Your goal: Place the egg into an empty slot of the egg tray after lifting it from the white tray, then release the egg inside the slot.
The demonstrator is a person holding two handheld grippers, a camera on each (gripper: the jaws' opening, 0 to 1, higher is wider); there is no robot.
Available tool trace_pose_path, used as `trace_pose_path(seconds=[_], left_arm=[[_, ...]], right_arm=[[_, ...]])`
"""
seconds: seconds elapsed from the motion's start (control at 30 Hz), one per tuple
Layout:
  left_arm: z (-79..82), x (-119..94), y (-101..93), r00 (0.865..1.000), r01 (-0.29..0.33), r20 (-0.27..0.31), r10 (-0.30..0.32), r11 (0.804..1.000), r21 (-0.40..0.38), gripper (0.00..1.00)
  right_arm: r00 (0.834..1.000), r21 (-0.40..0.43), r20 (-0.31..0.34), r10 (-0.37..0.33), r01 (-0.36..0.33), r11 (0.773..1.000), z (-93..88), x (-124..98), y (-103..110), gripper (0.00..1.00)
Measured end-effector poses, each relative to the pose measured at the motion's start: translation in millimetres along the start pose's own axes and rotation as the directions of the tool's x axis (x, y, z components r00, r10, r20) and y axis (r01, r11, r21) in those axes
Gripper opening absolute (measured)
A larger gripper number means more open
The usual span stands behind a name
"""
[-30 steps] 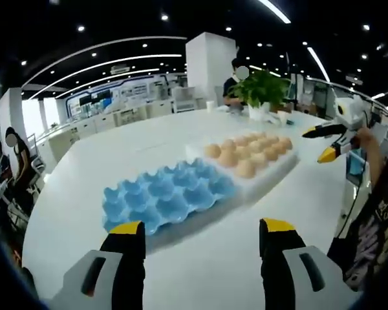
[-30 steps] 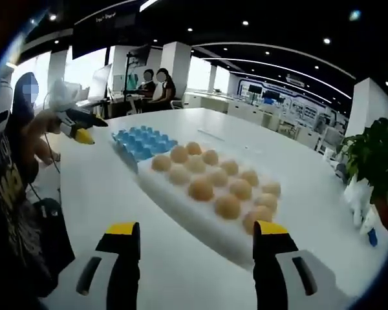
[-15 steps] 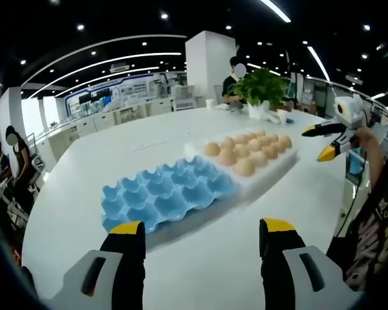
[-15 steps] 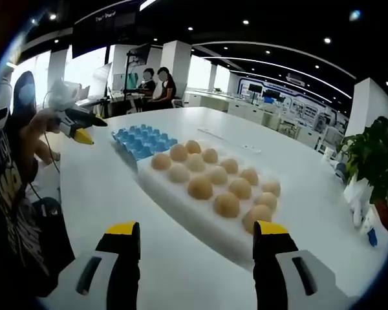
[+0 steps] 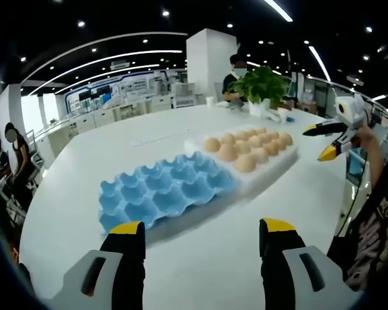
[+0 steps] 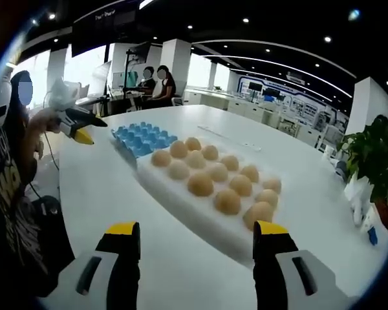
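1. Left gripper view: my left gripper [image 5: 199, 240] has its yellow-tipped black jaws spread wide with nothing between them, hanging over the glossy white round table [image 5: 71, 194].
2. Ahead lies the light-blue moulded egg tray [image 5: 161, 192], every slot I can see empty. Touching its far end is the white foam tray [image 5: 271, 169] with tan, matte, oval eggs [image 5: 245, 163] in rows; I count about 11 here.
3. My right gripper [image 5: 323, 141] comes in at the right edge, held in my hand [image 5: 365, 139], jaws apart, above the table just beyond the white tray.
4. Room: dark ceiling with spot and strip lights, a white pillar, one green potted plant [image 5: 264, 87] at the table's far side, one person behind it, another at far left.
5. Right gripper view: my right gripper [image 6: 195, 240] is wide, empty, over the table [image 6: 103, 187].
6. White tray [image 6: 181, 203] close ahead, 12 eggs [image 6: 200, 184] in three rows of four; blue tray [image 6: 139, 139] touching its far end.
7. Left gripper [image 6: 83, 128] at left, apart from the trays. Two people sit at the back.
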State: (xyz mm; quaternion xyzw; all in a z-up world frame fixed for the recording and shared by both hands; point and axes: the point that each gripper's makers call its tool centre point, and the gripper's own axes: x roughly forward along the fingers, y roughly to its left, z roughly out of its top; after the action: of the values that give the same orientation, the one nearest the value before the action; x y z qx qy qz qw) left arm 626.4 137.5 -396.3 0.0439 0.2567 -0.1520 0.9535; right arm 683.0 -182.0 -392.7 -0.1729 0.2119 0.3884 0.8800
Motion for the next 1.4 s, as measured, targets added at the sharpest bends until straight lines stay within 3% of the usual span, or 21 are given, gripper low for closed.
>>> trace_pose_path(seconds=[0.5,1.23,1.4], left_arm=[[-7.3,9,-3.7,0.999,0.013,-0.029,-0.013,1.000,0.024,0.73],[6.1,23,-14.8,0.999,0.039,0.026,-0.039,0.999,-0.003,0.70],[8.2,24,-17.0,0.999,0.042,0.032,-0.042,0.999,-0.003,0.70]], right_arm=[[1.000,-0.004,-0.005,0.013,-0.013,1.000,-5.2,6,2,0.72],[1.000,0.016,0.008,0.021,-0.022,1.000,-9.5,6,1,0.71],[0.999,0.026,0.044,0.021,-0.022,0.999,-3.4,4,-1,0.64]])
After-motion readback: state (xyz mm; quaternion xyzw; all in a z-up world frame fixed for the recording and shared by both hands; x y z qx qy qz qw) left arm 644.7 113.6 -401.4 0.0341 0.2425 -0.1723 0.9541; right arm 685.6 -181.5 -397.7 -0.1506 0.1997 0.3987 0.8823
